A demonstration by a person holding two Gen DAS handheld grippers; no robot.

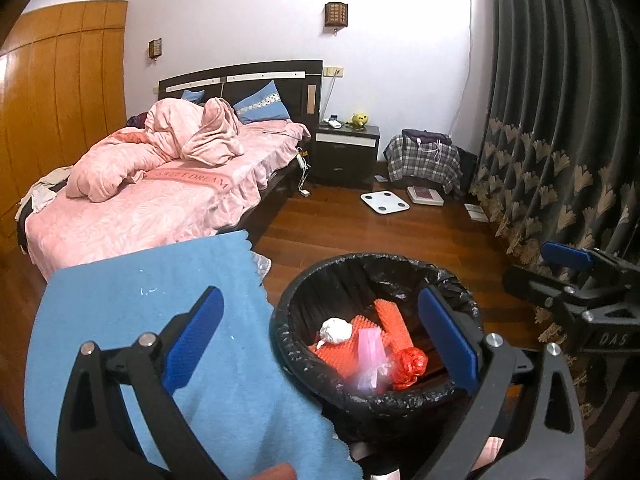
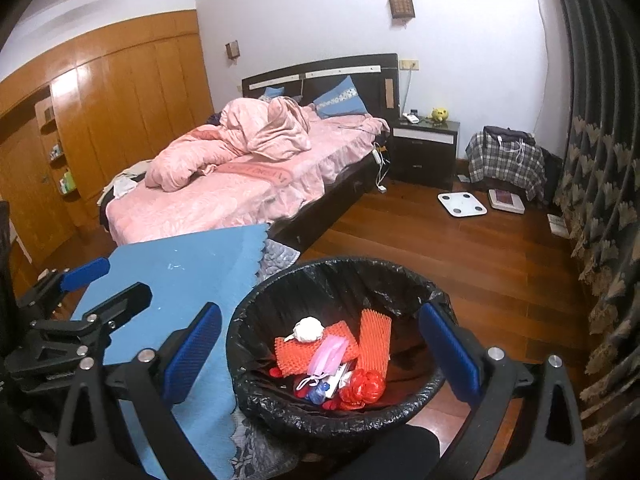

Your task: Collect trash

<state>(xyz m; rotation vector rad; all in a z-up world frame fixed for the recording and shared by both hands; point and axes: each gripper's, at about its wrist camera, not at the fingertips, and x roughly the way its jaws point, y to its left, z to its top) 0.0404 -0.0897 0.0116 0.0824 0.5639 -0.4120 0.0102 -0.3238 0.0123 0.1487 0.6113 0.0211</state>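
Note:
A black-lined trash bin (image 1: 304, 308) (image 2: 256, 360) stands on the wood floor beside a blue cloth (image 1: 140, 312) (image 2: 180, 272). Inside lie orange foam pieces (image 2: 374, 336), a white paper wad (image 2: 308, 328), a red plastic bag (image 2: 364, 390) and a pink wrapper (image 2: 330, 354). In the left wrist view the pink wrapper (image 1: 372, 360) is blurred, in mid-air over the bin. My left gripper (image 1: 322, 344) is open above the bin's left side, empty. My right gripper (image 2: 320, 354) is open above the bin, empty. The right gripper also shows in the left wrist view (image 1: 568, 276).
A bed with pink bedding (image 2: 240, 176) stands behind the blue cloth. A dark nightstand (image 2: 424, 148), a white scale (image 2: 462, 204) and a plaid-covered pile (image 2: 506, 160) lie at the back. Dark curtains (image 2: 600, 160) hang on the right. A wooden wardrobe (image 2: 100, 120) lines the left wall.

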